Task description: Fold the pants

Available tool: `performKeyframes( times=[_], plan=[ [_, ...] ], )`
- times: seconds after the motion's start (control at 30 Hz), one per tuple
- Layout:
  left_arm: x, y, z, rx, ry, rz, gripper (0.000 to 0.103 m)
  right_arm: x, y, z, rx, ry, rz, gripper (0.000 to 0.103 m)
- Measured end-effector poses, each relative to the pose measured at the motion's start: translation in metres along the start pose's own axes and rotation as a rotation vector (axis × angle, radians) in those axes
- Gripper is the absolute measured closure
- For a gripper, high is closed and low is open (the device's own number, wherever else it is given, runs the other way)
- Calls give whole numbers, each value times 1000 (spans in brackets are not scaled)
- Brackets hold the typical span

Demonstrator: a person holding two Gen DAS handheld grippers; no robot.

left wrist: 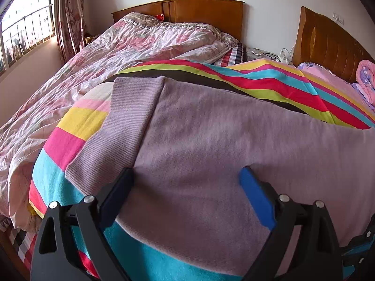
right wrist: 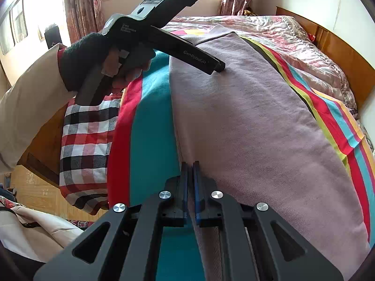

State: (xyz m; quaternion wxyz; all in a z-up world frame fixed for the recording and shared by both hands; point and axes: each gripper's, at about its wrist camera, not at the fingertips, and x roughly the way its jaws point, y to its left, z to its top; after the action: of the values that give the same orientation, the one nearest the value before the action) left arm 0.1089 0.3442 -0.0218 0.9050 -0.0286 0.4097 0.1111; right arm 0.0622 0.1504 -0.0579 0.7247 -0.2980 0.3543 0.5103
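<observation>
The mauve knit pants (left wrist: 211, 135) lie flat on a striped blanket (left wrist: 68, 145) on the bed, ribbed waistband (left wrist: 126, 126) at the left. My left gripper (left wrist: 187, 175) is open, its fingers spread and pressing down on the pants near their front edge. In the right wrist view the pants (right wrist: 246, 117) stretch away from me. My right gripper (right wrist: 190, 164) is shut at the pants' near edge; whether cloth is pinched between the pads I cannot tell. The left gripper (right wrist: 218, 68), held by a gloved hand, rests its tips on the pants farther off.
A pink floral quilt (left wrist: 105, 53) covers the far side of the bed, with a wooden headboard (left wrist: 206, 11) behind. A checked cloth (right wrist: 86, 145) hangs over the bed's side above the wooden floor (right wrist: 35, 192). A second bed's headboard (left wrist: 328, 44) stands at the right.
</observation>
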Motion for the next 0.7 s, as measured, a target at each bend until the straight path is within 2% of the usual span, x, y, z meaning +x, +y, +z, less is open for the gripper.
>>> performKeyframes(
  times=[0.07,0.13,0.23,0.3,0.37,0.4,0.47,0.6,0.7],
  plan=[
    [-7,-3,1,-6,-4,28,10,-11,4,-3,-6,-8,6,67],
    [-22,-12,0,3,-38,64,10,-26,0,-7,33,-55,36,60],
    [-37,-32,-4,27,-69,24,8,-37,-19,-9,116,-95,-7,60],
    [-34,-46,-7,64,-61,45,6,-30,-30,-14,156,-62,-28,60],
    [-23,-55,-10,85,-33,64,6,-15,-29,-24,143,12,-44,60],
    [-18,-55,-11,80,-19,63,6,-13,-25,-30,133,14,-45,59],
    [-13,-53,-14,58,-13,56,2,-17,-21,-38,124,7,-59,59],
    [-8,-47,-15,41,-6,38,1,-29,-13,-50,108,16,-75,59],
    [-7,-48,-16,48,-6,40,1,-47,-10,-58,114,-41,-67,59]
  ],
)
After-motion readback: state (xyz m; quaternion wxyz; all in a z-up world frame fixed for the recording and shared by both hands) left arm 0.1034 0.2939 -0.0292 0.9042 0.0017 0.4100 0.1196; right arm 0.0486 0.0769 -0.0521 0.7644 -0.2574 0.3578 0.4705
